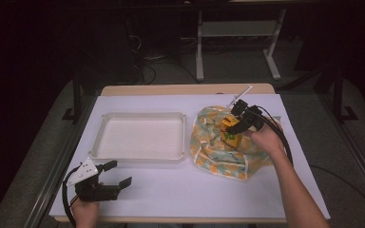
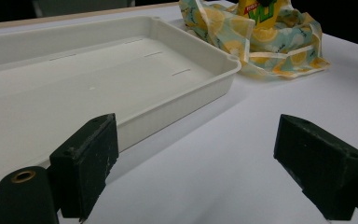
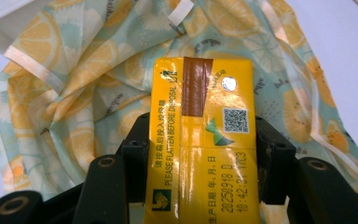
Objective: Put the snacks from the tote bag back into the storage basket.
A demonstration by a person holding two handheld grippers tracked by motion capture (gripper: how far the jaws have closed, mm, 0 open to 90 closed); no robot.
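In the high view, one yellow drink carton (image 1: 230, 131) is seen standing among the folds of one lemon-print cloth bag (image 1: 221, 154), which lies crumpled on the white table (image 1: 171, 190) just to the right of one empty white tray (image 1: 141, 137). The carton is pinched between the jaws of the right gripper (image 1: 235, 128), held by a hand reaching in from the lower right.

Detail that cannot be made out from above is given by the right gripper view: the carton's (image 3: 204, 140) top face is shown close up, with a brown tape strip, a round foil seal, a small square code and printed date lines, and the two black pads (image 3: 270, 158) are seen pressed against its left and right sides. Bag fabric (image 3: 74, 93) is spread behind it.

The left gripper (image 1: 116, 173) is seen at the table's near left corner in the high view, its fingers spread apart with nothing between them. In the left gripper view the tray's (image 2: 186, 100) rim is shown lying just beyond the left jaw, and the bag (image 2: 279, 56) with the carton (image 2: 258, 10) is seen farther off, beyond the tray's corner.

Two grippers are counted, and one each of carton, bag and tray.
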